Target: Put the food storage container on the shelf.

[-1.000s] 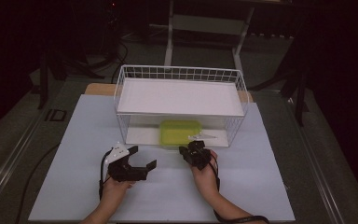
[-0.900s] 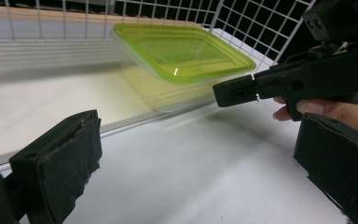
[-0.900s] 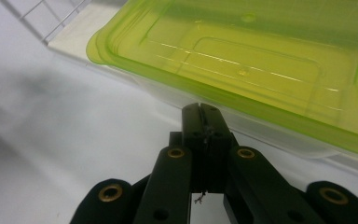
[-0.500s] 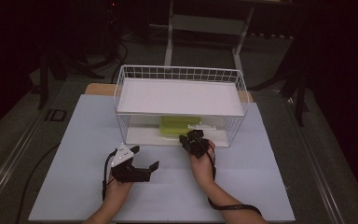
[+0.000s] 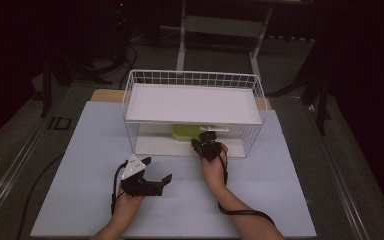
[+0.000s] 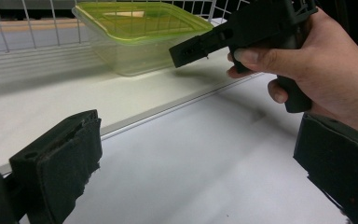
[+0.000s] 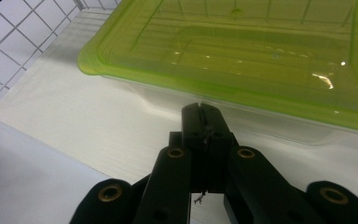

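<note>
Landmark: white wire rack (image 5: 195,80). Green-lidded container (image 5: 185,131) sits on the rack's lower white shelf (image 5: 160,146), under the upper shelf, roughly mid-width. Right gripper (image 5: 207,144) at the rack's open front edge, jaws pressed together with nothing between, tips just short of the container's clear wall below the lid rim; contact appears absent, though the angle is poor. Left gripper (image 5: 156,171) rests on the white table (image 5: 280,200) in front of the rack, jaws spread wide, empty.
</note>
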The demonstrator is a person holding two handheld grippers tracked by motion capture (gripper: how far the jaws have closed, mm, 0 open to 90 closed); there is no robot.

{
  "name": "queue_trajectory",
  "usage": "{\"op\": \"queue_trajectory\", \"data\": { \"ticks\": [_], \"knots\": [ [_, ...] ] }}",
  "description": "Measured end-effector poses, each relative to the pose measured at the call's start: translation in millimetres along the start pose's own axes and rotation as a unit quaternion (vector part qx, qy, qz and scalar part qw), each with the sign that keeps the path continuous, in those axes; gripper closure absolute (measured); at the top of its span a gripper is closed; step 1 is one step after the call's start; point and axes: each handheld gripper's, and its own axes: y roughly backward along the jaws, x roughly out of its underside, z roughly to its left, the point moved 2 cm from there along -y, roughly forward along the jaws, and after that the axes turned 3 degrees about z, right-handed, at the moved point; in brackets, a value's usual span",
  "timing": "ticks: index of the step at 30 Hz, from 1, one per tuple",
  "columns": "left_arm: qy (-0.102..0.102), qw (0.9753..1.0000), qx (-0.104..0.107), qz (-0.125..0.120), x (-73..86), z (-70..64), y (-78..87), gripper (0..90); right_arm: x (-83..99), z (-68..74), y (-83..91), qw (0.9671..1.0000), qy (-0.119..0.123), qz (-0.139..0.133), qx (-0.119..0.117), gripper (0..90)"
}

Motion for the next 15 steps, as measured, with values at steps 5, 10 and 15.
{"op": "queue_trajectory", "data": {
  "ticks": [5,10,15],
  "knots": [
    [0.000,1.0000,0.001,0.002,-0.2,0.1,0.3,1.7,3.0,4.8,1.1,0.9999,0.012,0.002,-0.002,87.8],
    [-0.007,0.9998,0.018,-0.004,-2.8,-0.2,2.9,1.7,12.0,13.6,12.3,0.9994,0.033,-0.002,-0.013,85.6],
    [-0.018,0.9992,0.036,0.002,-6.4,-0.4,6.5,1.7,19.4,17.2,30.6,0.9985,0.049,-0.009,-0.022,81.9]
  ]
}}
